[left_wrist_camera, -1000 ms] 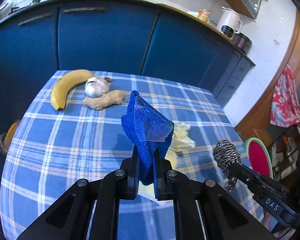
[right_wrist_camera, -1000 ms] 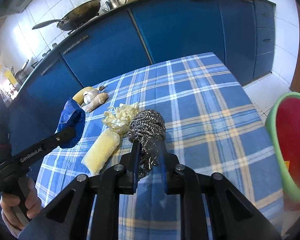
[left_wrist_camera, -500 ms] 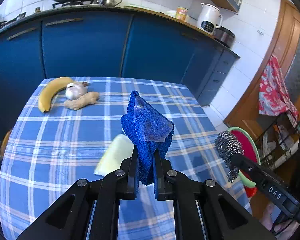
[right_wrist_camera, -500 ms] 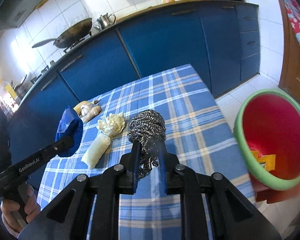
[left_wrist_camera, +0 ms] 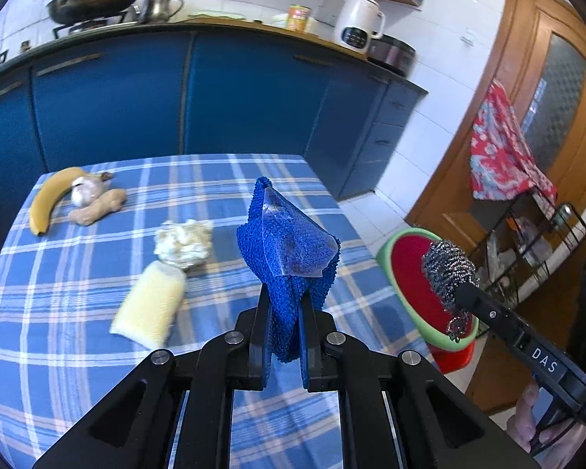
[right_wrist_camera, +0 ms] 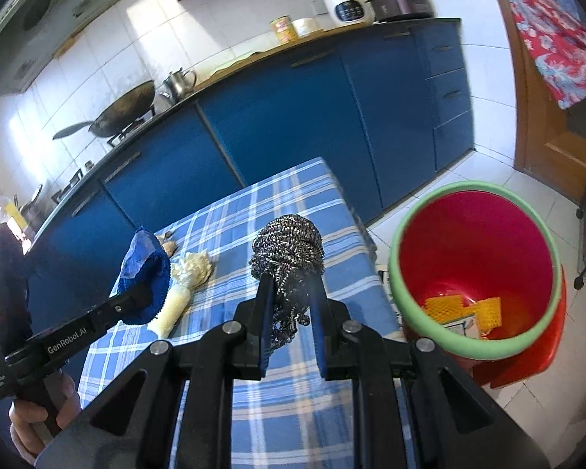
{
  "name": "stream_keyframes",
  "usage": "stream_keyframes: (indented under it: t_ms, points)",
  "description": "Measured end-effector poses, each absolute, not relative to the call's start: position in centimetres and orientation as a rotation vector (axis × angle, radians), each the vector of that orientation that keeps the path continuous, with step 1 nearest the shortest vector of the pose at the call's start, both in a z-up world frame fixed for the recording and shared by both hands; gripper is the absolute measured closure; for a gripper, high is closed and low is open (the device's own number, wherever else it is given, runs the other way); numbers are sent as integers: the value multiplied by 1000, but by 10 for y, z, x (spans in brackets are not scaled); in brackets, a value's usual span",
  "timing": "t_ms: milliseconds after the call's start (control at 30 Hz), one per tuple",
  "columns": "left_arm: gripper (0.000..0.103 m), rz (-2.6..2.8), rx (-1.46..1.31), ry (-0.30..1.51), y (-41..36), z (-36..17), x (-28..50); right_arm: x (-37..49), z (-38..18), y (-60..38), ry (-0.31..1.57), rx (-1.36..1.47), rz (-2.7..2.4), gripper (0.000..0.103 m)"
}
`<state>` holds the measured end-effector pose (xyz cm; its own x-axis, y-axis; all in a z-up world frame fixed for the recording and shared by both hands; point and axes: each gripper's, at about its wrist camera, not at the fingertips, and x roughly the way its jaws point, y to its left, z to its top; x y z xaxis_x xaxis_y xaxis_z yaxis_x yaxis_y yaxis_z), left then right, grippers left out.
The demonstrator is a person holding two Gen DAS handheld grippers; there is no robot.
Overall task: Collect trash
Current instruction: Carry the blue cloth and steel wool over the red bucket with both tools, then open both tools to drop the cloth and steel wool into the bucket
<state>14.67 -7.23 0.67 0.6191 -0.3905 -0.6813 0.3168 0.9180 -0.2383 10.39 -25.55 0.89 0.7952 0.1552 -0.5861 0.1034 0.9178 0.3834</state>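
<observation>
My left gripper [left_wrist_camera: 284,305] is shut on a blue knitted cloth [left_wrist_camera: 289,246] and holds it above the checked table [left_wrist_camera: 78,312]. The cloth also shows in the right wrist view [right_wrist_camera: 146,273]. My right gripper [right_wrist_camera: 291,293] is shut on a steel wool scourer [right_wrist_camera: 289,246], held near the table's right edge; the scourer shows in the left wrist view [left_wrist_camera: 447,273] over the bin. A red bin with a green rim [right_wrist_camera: 476,273] stands on the floor right of the table, with yellow scraps inside. A pale yellow sponge [left_wrist_camera: 150,308] and a crumpled white wad [left_wrist_camera: 183,240] lie on the table.
A banana [left_wrist_camera: 49,203], a garlic bulb [left_wrist_camera: 84,191] and a ginger root [left_wrist_camera: 97,209] lie at the table's far left. Blue kitchen cabinets [left_wrist_camera: 234,93] stand behind. A wire rack [left_wrist_camera: 535,242] and a wooden door [left_wrist_camera: 547,90] are at the right.
Both grippers have swung to the right with their loads. The red bin has come into fuller view, and the scourer is now closer to it.
</observation>
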Motion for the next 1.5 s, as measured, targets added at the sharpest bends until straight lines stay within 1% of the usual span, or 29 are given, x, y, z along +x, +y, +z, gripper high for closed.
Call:
stream_keyframes:
  t_ms: [533, 967, 1400, 1500]
  points:
    - [92, -537, -14, 834, -163, -4, 147, 72, -5, -326, 632, 519, -89, 83]
    - [92, -651, 79, 901, -242, -33, 154, 63, -43, -379, 673, 584, -189, 82]
    - [91, -690, 124, 967, -281, -62, 167, 73, -78, -405, 726, 636, -250, 81]
    - [89, -692, 138, 955, -286, -63, 167, 75, -80, -409, 720, 649, -259, 78]
